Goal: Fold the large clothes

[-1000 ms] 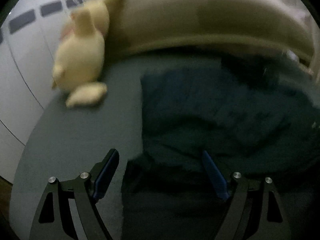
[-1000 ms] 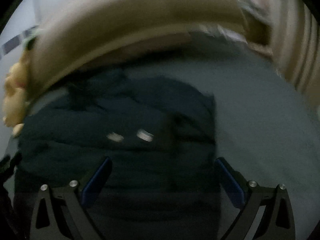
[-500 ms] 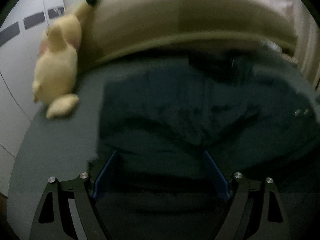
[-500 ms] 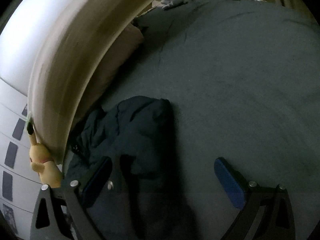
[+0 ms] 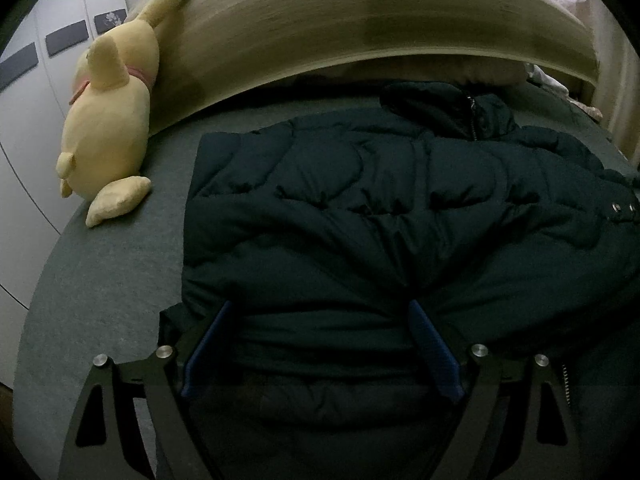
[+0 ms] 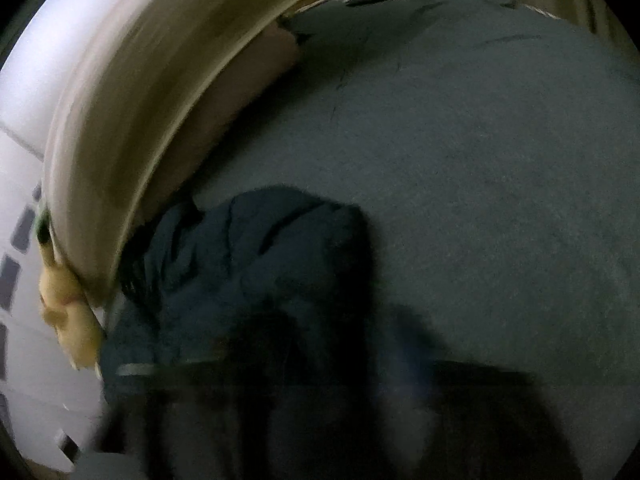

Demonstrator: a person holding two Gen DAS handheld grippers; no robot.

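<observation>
On the grey bed [image 5: 100, 280], the left gripper [image 5: 320, 340] now straddles the jacket [image 5: 380, 208], spread wide; right gripper's jaws, blurred, have been closing.

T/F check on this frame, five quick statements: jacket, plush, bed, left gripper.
1. The dark puffer jacket lies on the grey bed. True.
2. The yellow plush toy sits on top of the jacket. False: it lies beside it, against the wooden headboard.
3. The left gripper is clamped shut. False: its jaws stand wide, over the jacket's near edge.
4. The jacket's zipper shows near the collar. True.
5. The bed cover is white. False: grey.
</observation>
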